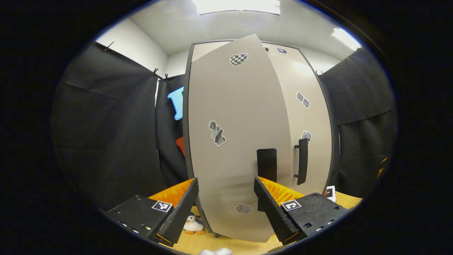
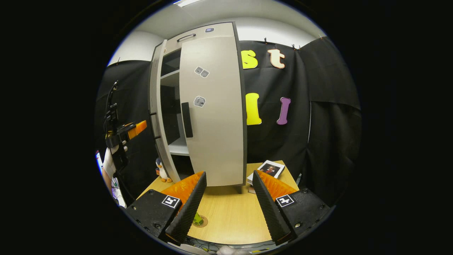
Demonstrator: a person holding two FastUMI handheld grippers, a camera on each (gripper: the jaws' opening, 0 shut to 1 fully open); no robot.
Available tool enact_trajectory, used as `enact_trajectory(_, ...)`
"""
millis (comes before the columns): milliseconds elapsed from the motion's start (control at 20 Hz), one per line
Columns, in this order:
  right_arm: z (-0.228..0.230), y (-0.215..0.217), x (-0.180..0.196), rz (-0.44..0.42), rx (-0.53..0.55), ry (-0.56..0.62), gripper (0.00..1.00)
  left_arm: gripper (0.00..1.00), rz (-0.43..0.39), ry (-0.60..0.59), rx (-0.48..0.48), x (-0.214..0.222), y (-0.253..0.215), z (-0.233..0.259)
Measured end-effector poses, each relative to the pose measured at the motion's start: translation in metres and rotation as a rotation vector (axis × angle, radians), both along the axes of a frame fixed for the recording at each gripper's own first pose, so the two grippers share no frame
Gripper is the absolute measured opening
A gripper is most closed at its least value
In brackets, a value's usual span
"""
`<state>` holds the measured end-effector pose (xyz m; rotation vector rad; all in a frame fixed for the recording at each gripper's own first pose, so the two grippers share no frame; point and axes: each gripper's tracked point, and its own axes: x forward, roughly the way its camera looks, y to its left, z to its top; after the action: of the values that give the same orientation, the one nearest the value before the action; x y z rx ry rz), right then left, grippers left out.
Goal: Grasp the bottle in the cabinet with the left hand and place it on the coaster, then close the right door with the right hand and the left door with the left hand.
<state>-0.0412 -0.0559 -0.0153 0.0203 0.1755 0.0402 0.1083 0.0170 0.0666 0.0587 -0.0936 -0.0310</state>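
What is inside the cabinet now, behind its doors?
In the right gripper view, the gap beside the left door shows a bare shelf and dark space. The closed right door hides the rest of the cabinet.

We saw black gripper blocks with screws and square checker-code tags on our left gripper (image 1: 225, 209) and right gripper (image 2: 226, 205), each with ridged fingers (image 1: 272, 209).

No readable words, brands or numbers anywhere: the stickers on the left door (image 1: 226, 141) and right door (image 2: 212, 113) are pictures only (too small to make out).
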Motion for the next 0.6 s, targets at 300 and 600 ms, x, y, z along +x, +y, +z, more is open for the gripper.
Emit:
enact_trajectory(300, 0.007, 0.009, 0.001, 0.007, -0.014, -0.026, 0.81, 0.96, -0.004, 0.037, -0.021, -0.021, -0.004, -0.009)
enact_trajectory(600, 0.014, 0.026, 0.004, 0.009, -0.031, -0.07, 0.81, 0.96, -0.021, 0.045, -0.043, -0.066, -0.01, -0.012)
